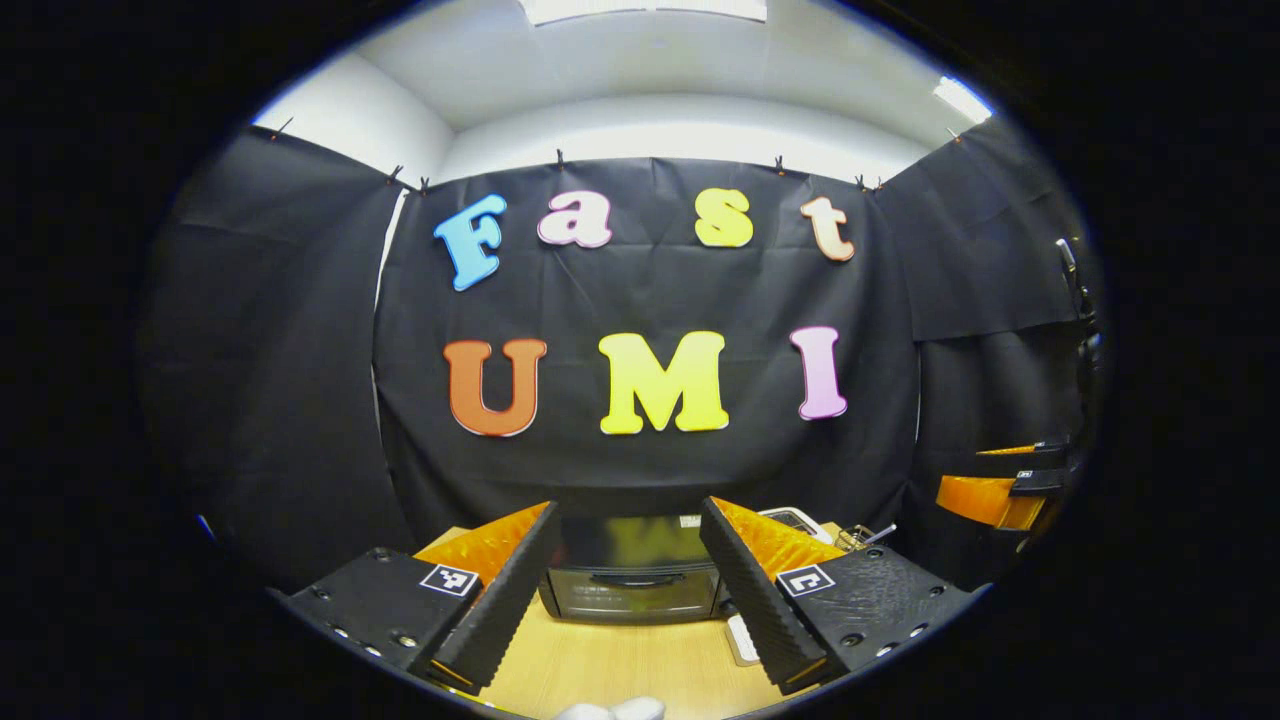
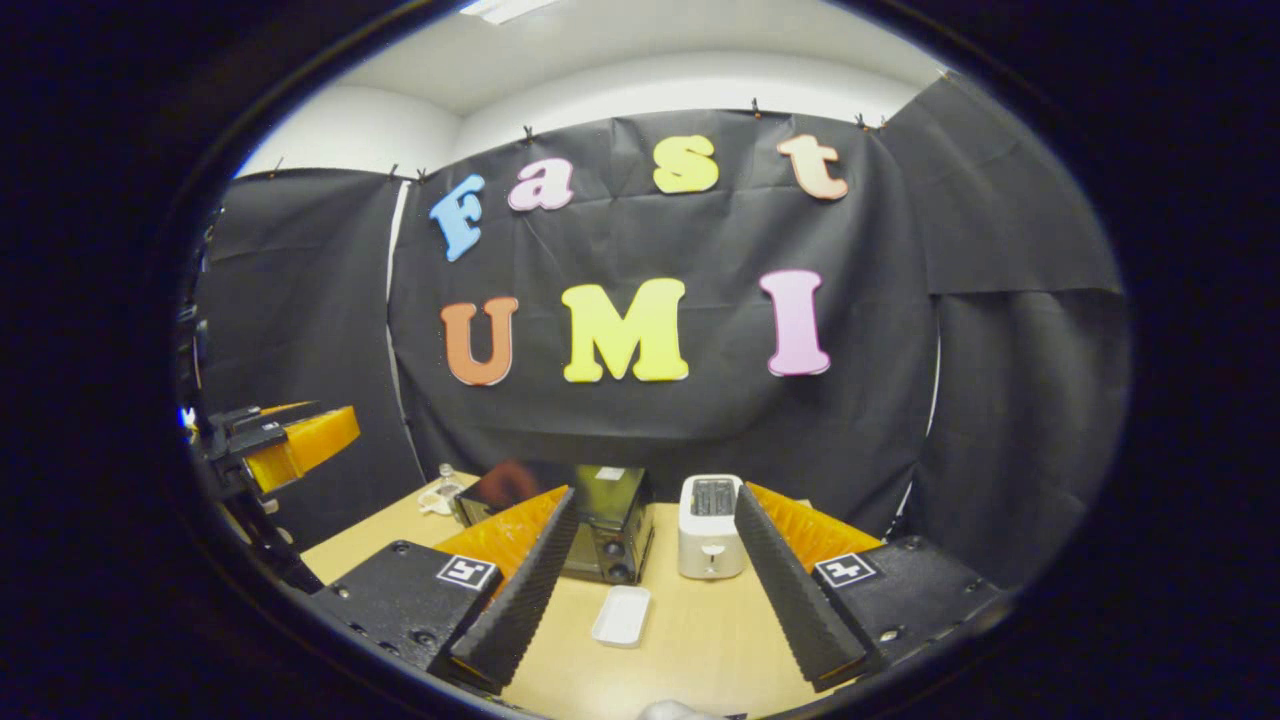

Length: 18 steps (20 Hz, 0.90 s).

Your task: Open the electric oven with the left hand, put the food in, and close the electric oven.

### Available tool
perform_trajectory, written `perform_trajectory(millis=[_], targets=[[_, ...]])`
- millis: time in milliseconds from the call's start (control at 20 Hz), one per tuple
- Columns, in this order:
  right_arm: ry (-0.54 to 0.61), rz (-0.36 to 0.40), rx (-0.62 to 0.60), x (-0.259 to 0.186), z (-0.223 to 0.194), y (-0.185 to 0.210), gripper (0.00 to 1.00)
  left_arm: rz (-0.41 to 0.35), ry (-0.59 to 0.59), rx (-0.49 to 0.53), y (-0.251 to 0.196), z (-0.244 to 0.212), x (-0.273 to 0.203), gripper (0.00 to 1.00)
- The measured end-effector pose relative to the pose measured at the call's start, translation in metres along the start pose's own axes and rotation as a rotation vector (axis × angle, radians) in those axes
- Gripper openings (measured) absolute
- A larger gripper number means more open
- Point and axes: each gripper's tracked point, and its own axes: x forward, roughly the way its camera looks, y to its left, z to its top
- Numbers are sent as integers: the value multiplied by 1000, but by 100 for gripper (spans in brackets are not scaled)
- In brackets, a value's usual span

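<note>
The black electric oven (image 1: 630, 585) stands on the wooden table (image 1: 620, 665) with its door shut and its handle (image 1: 636, 578) facing me. My left gripper (image 1: 630, 510) is open and empty, held well back from the oven, which shows between its fingers. In the right gripper view the oven (image 2: 605, 520) is seen from its right side. A small white rectangular tray (image 2: 621, 614) lies in front of it; whether it holds food is unclear. My right gripper (image 2: 655, 492) is open and empty above the table's near part. The left gripper (image 2: 285, 435) hangs at the far left.
A white toaster (image 2: 710, 525) stands right of the oven. A clear wrapped item (image 2: 440, 497) lies at the table's back left. The right gripper (image 1: 1005, 485) shows at the far right in the left gripper view. A white rounded thing (image 1: 612, 710) peeks in at the bottom edge.
</note>
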Motion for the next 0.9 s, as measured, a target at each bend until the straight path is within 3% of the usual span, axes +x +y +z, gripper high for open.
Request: perform_trajectory(millis=[50,100,150,200,250,550,600,850,900], targets=[[-18,-17,-7,-9,7,3,100,-8,-9,-1,3,7,-7,93],[-38,-40,-17,-18,15,4,100,-13,-18,11,7,14,-15,93],[-60,-61,-27,-27,24,8,90,-17,-18,20,10,16,-23,93],[-75,-79,-36,-37,29,12,100,-28,-17,11,9,18,-30,93],[-92,-90,-50,-46,34,17,90,-39,-11,-7,6,17,-37,93],[-81,-104,-53,-75,38,39,90,-28,-34,9,6,29,-54,93],[-88,-108,-44,-76,40,39,100,-35,-30,4,6,28,-54,93],[-100,-142,-4,-80,46,30,100,-17,-17,5,13,29,-57,94],[-100,-151,-4,-81,47,27,90,-10,-15,5,17,29,-57,94]])
